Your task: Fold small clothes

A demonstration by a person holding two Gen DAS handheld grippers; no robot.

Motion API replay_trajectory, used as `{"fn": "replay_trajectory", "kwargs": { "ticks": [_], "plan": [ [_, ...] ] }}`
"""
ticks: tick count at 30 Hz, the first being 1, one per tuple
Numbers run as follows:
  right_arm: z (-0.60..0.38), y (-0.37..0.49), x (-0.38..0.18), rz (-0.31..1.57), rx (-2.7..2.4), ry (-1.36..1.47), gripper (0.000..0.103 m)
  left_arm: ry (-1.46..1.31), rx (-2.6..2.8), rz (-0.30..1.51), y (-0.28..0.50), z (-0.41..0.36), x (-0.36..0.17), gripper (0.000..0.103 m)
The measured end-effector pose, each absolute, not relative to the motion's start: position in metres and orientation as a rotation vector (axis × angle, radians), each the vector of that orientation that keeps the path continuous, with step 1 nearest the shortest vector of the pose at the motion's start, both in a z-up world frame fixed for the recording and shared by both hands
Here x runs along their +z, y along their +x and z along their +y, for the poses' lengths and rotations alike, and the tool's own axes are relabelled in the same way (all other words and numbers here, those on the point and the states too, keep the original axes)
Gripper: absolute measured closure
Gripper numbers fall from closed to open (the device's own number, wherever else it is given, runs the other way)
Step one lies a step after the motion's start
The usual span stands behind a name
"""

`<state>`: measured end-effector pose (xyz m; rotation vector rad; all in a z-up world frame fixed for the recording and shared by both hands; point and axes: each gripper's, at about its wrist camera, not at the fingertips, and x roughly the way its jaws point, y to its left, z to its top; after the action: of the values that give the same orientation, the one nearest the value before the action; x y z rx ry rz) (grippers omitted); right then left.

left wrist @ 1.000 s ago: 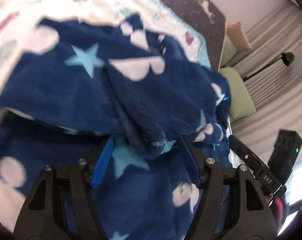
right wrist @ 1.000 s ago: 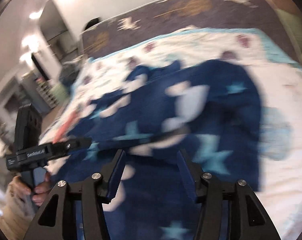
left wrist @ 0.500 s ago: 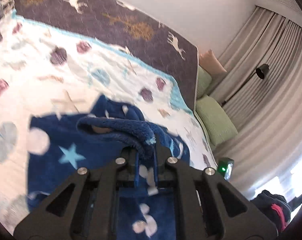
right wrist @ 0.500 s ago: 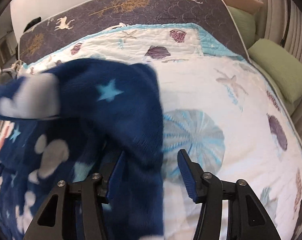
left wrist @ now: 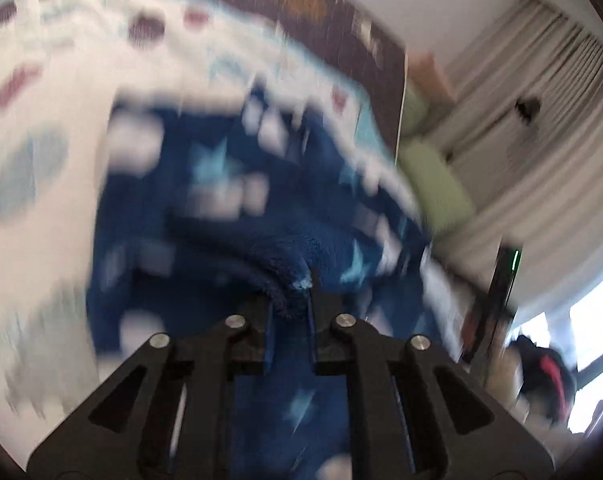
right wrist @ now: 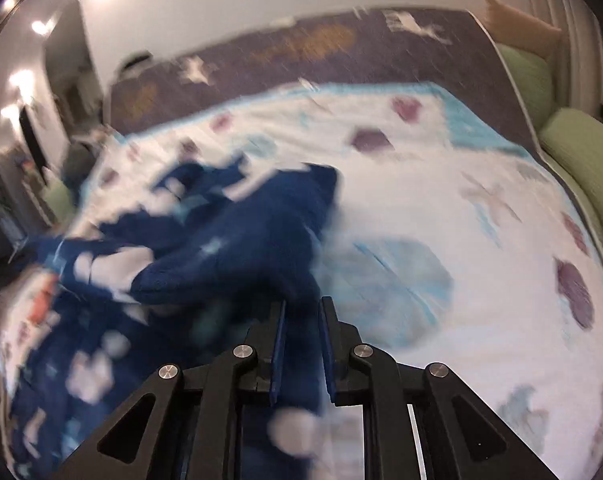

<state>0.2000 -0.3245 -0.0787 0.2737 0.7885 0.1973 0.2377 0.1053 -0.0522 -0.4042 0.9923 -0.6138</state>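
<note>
Left wrist view: a bed (left wrist: 41, 92) covered by a white quilt printed with purple and pale-blue shapes, a dark purple patterned bedspread (left wrist: 329, 20) at its far end, green pillows (left wrist: 433, 184) beside it, and pleated beige curtains (left wrist: 541, 152) on the right. The navy-blue fleece garment with white patches and light-blue stars (left wrist: 221, 184) lies on the quilt; one fuzzy edge is raised and pinched in the left hand-held gripper (left wrist: 291, 300), whose jaws clamp the fleece. Compared with a second ago, when the jaws stood wide around the fabric, they have closed on it. The whole view is motion-blurred; the dark objects at lower right cannot be identified. Right wrist view: the same bed (right wrist: 481, 208), with a white wall, ceiling lights and dim furniture at left. The garment (right wrist: 229, 240) is bunched on the quilt's left half, a fold running down between the narrow-set blue pads of the right hand-held gripper (right wrist: 303, 316), which has just been closing and now grips the fleece. The garment's lower left part is blurred and cut off by the frame edge.
</note>
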Motion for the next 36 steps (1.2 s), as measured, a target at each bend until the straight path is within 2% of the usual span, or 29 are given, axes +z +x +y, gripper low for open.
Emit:
{"fn": "replay_trajectory", "kwargs": {
  "ticks": [4,5,6,8,11,13,14,15,16,18,22,26,28,30,33,36],
  "plan": [
    [-0.339,0.196,-0.083,0.826,0.156,0.304,0.085,-0.378,-0.569,1.023,0.222,0.113,-0.064,0.082],
    [-0.343,0.197,-0.078,0.814,0.16,0.321,0.083,-0.408,-0.558,0.995,0.225,0.118,-0.057,0.07],
    [-0.345,0.198,-0.076,0.804,0.162,0.329,0.079,-0.427,-0.546,0.971,0.227,0.122,-0.051,0.054],
    [-0.344,0.197,-0.067,0.776,0.171,0.344,0.074,-0.441,-0.494,0.91,0.238,0.125,-0.039,0.04],
    [-0.335,0.197,-0.058,0.746,0.203,0.354,0.065,-0.397,-0.421,0.91,0.272,0.118,-0.037,0.04],
    [-0.326,0.196,-0.055,0.736,0.222,0.344,0.062,-0.398,-0.394,0.951,0.293,0.113,-0.047,0.04],
    [-0.321,0.195,-0.054,0.736,0.235,0.338,0.062,-0.395,-0.383,0.965,0.301,0.112,-0.052,0.052],
    [-0.315,0.195,-0.054,0.739,0.247,0.329,0.062,-0.386,-0.372,0.983,0.308,0.107,-0.057,0.082],
    [-0.313,0.195,-0.054,0.74,0.253,0.322,0.062,-0.389,-0.376,1.004,0.312,0.103,-0.06,0.089],
    [-0.306,0.195,-0.055,0.746,0.256,0.298,0.061,-0.404,-0.393,0.971,0.308,0.098,-0.051,0.089],
    [-0.307,0.2,-0.059,0.764,0.242,0.282,0.061,-0.329,-0.427,0.757,0.288,0.092,0.012,0.089],
    [-0.319,0.21,-0.065,0.774,0.204,0.34,0.06,-0.23,-0.363,0.607,0.3,0.102,0.062,0.088],
    [-0.321,0.212,-0.067,0.774,0.198,0.364,0.059,-0.165,-0.297,0.606,0.317,0.109,0.057,0.087],
    [-0.319,0.215,-0.073,0.79,0.193,0.371,0.052,-0.178,-0.297,0.721,0.341,0.119,0.025,0.08],
    [-0.313,0.219,-0.082,0.831,0.194,0.349,0.052,-0.226,-0.272,0.893,0.355,0.125,-0.023,0.077],
    [-0.31,0.221,-0.084,0.848,0.188,0.328,0.052,-0.244,-0.223,0.935,0.345,0.13,-0.041,0.068]
  ]
}}
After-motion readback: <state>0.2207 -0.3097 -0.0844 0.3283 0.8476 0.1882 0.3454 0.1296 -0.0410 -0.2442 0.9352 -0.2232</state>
